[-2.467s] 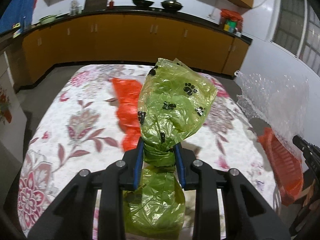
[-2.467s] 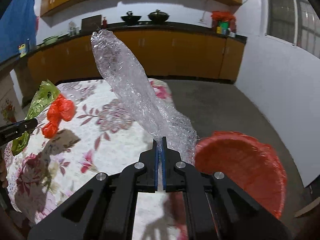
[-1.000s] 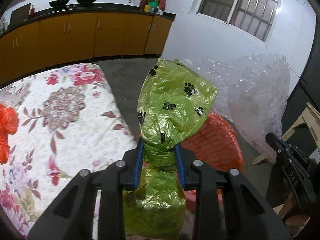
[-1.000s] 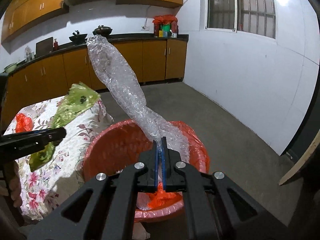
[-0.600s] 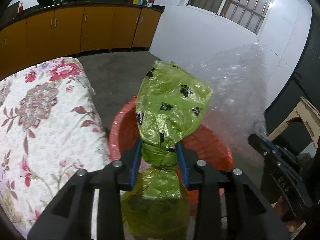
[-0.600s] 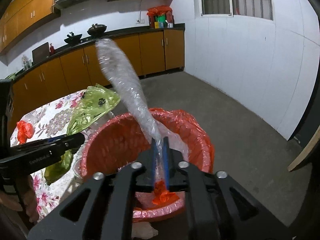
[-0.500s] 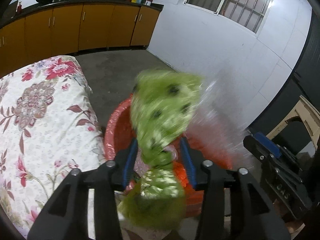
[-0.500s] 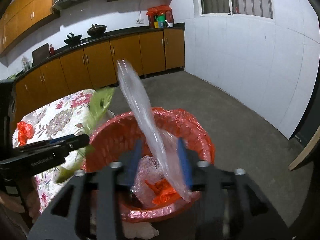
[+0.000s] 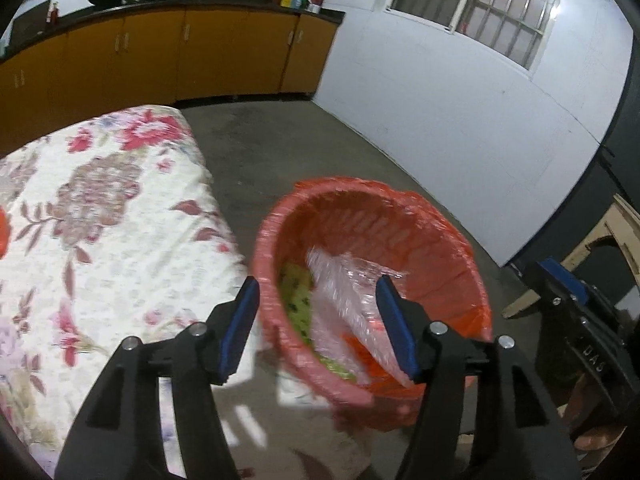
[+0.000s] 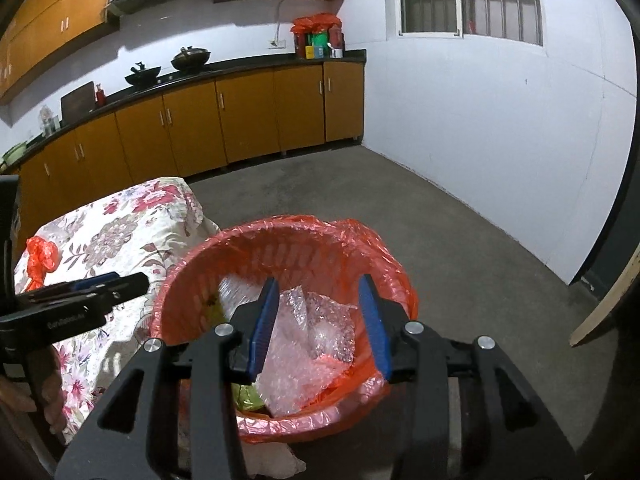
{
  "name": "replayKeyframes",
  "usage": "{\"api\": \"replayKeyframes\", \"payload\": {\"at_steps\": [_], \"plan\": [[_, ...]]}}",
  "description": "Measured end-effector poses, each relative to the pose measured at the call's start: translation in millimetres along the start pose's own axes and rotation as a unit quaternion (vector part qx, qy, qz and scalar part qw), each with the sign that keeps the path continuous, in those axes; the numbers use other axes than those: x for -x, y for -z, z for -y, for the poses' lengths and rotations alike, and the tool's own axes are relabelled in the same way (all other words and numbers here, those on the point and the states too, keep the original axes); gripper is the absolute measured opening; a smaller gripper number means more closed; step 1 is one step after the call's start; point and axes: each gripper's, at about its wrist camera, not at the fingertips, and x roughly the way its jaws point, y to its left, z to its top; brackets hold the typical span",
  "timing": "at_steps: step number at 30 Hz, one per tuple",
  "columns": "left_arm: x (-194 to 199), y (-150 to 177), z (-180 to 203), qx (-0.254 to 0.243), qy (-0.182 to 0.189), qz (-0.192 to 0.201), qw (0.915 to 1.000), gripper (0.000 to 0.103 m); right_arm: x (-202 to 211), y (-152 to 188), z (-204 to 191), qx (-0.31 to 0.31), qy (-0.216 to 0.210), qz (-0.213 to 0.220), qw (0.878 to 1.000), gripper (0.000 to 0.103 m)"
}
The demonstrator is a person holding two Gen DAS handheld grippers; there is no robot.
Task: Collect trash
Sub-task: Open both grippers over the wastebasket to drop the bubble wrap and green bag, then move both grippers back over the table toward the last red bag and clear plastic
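Two handheld grippers hang over a red basket (image 9: pixel 440 240) lined with an orange-red plastic bag, which stands on the concrete floor (image 10: pixel 460 220) just beside a table draped in a floral cloth (image 9: pixel 100 220). The left gripper (image 9: pixel 318 324) has just been opening and its blue-padded jaws now stand wide apart with nothing between them; the right gripper (image 10: pixel 320 320) has likewise just spread its jaws, and they too are empty.

Inside the basket lies the trash: a crumpled sheet of clear bubble wrap (image 10: pixel 316 332) fills most of the middle, and a green plastic bag printed with dark paw marks (image 9: pixel 298 300) is pressed against the wall nearest the table (in the right wrist view only a sliver of green shows behind the gripper's finger).

A crumpled orange-red plastic bag (image 10: pixel 40 256) still sits on the floral cloth, well apart from the basket. In the right wrist view the left gripper reaches in from the left edge, a person's hand (image 10: pixel 24 396) below it. Orange kitchen cabinets (image 10: pixel 200 128) under a dark counter line the far wall.
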Motion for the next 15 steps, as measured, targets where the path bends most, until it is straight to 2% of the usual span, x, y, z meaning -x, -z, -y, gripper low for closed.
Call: {"api": "replayKeyframes", "payload": {"at_steps": [3, 8, 13, 15], "plan": [[13, 1, -17, -0.002, -0.032, 0.012, 0.9994, 0.063, 1, -1, -7, 0.007, 0.0, 0.008, 1.0, 0.052], [42, 7, -69, 0.011, -0.11, 0.03, 0.9935, 0.067, 1, -4, -20, 0.009, -0.015, 0.016, 1.0, 0.06], [73, 17, -137, 0.049, -0.193, 0.037, 0.9793, 0.067, -4, -6, -39, 0.013, -0.041, 0.014, 0.999, 0.066], [87, 22, -167, 0.068, -0.228, 0.037, 0.9705, 0.067, -6, -7, -49, 0.017, -0.054, 0.01, 0.998, 0.066]]}}
